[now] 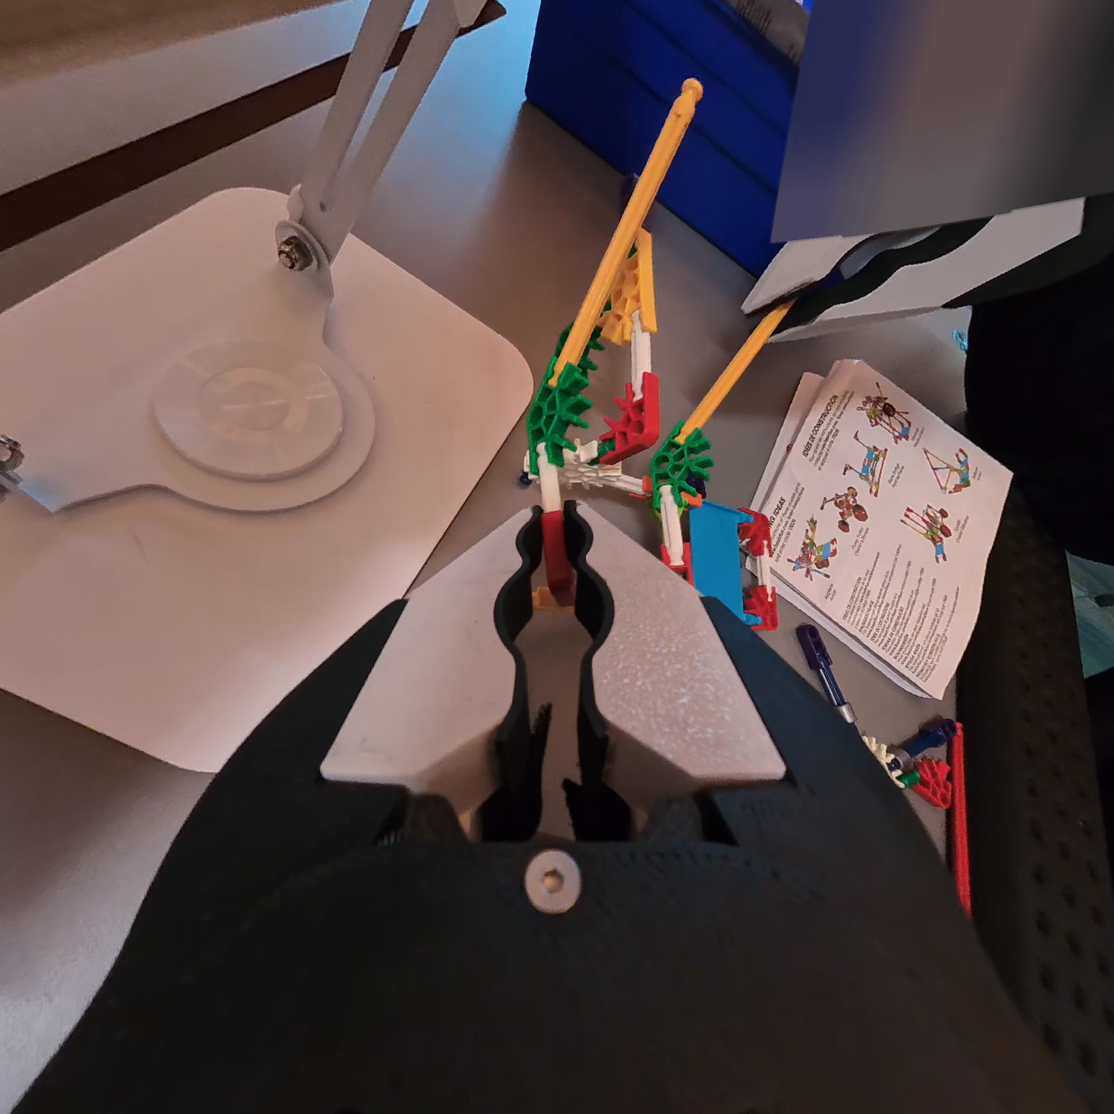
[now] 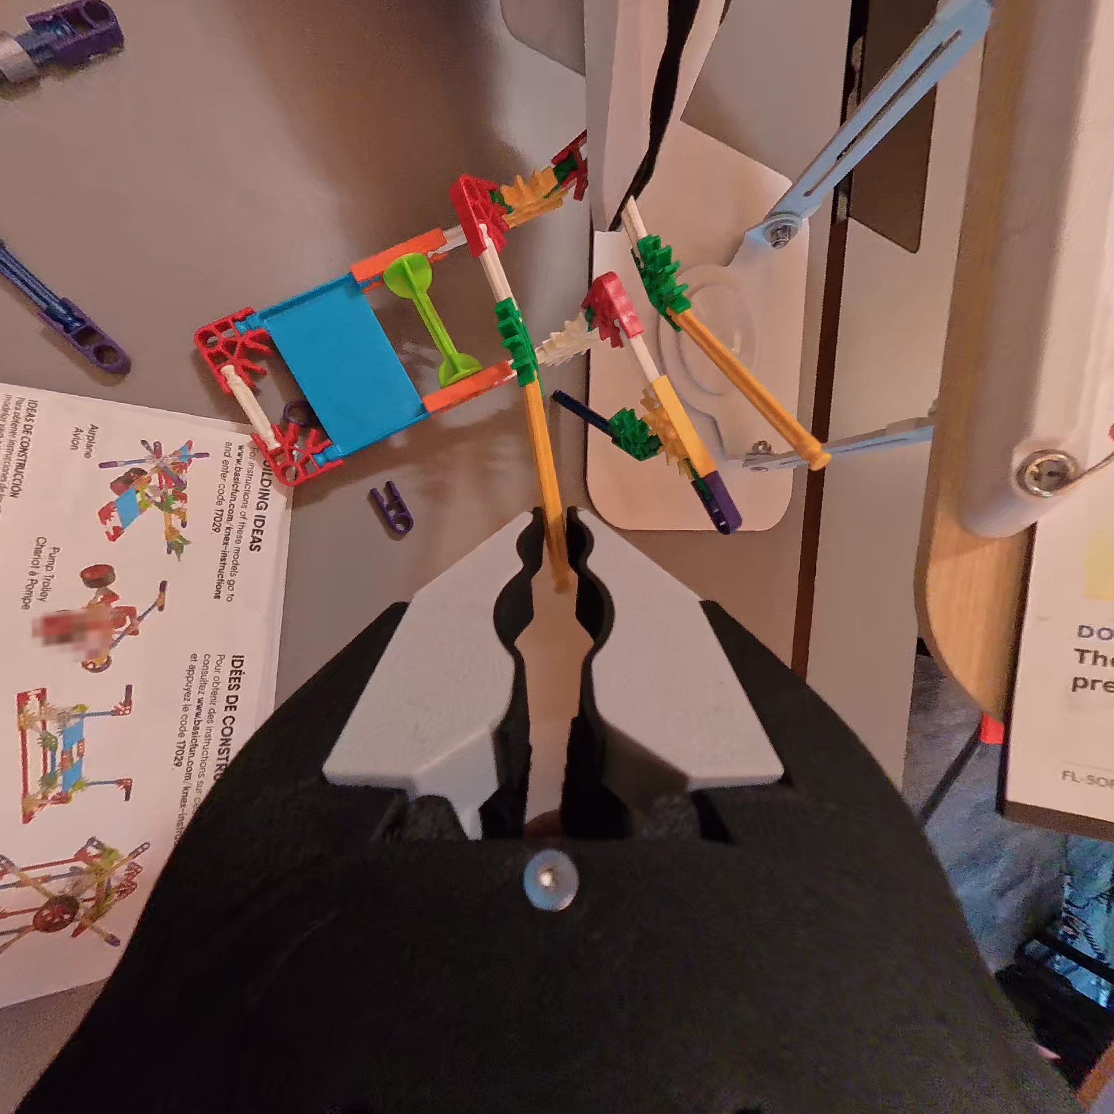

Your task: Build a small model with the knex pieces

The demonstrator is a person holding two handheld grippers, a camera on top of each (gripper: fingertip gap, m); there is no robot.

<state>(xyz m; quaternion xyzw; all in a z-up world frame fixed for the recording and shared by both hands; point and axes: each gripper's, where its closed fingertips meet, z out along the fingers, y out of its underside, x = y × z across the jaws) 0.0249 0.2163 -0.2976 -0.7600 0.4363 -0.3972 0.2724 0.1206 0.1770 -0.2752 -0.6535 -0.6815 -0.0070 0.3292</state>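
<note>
With our left gripper (image 1: 553, 523) jaws clamped on the toy frame's (image 1: 603, 422) red connector (image 1: 554, 557) and our right gripper (image 2: 553, 523) jaws pinching its yellow rod (image 2: 545, 464), we hold it above the counter (image 1: 458, 181), best kept steady without twisting.

The left gripper (image 1: 553, 518) pinches a red connector (image 1: 557, 557) at the near end of a colourful rod-and-connector toy model (image 1: 603, 416), which stands on a grey table (image 1: 458, 175) between a white stand base (image 1: 181, 591) and a printed leaflet (image 1: 892, 524).
</note>
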